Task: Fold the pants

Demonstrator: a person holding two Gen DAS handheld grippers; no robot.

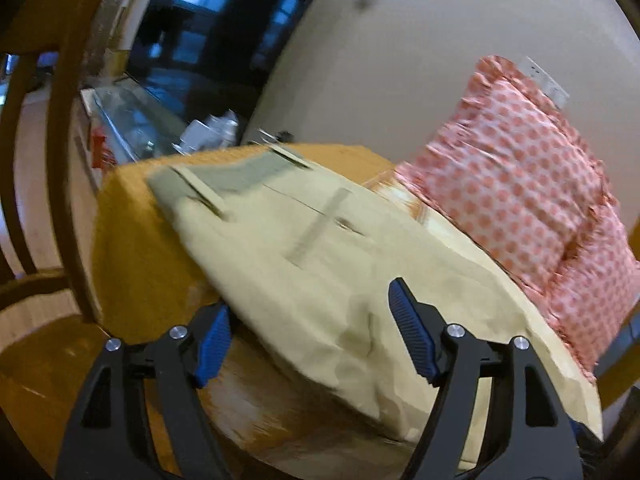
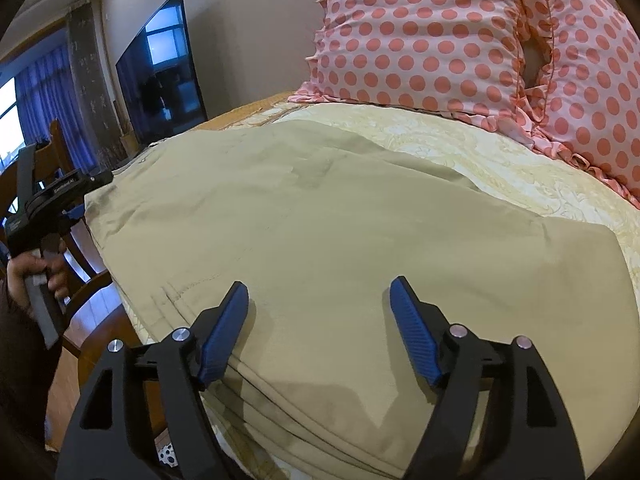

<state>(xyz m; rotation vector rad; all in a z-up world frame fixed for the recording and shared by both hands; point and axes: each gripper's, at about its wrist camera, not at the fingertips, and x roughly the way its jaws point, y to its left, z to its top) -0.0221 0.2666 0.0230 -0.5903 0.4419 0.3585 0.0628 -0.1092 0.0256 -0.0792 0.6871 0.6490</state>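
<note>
Khaki cotton pants [image 2: 320, 216], one pair, lying flat on the bed [image 2: 520, 168] over a pale yellow patterned bedspread; waistband with belt loops at the far end in the left wrist view, hems toward the near edge.

Left to right:
- Wooden chair [image 1: 60, 160], beside the bed, not involved.
- Left gripper [image 1: 308, 340]: jaws released, spread wide, nothing between them; poised at the side edge of the pants [image 1: 320, 264]. View blurred.
- Right gripper [image 2: 316, 320]: jaws released, empty, hovering just above the cloth near the leg ends.
- Polka-dot pillows [image 2: 440, 32], pink, at the head of the bed, just beyond the pants.

Progress, by judgement: legs appear laid one upon the other, so the lengthwise fold looks done. Crosswise folds, hem toward waistband, remain.
</note>
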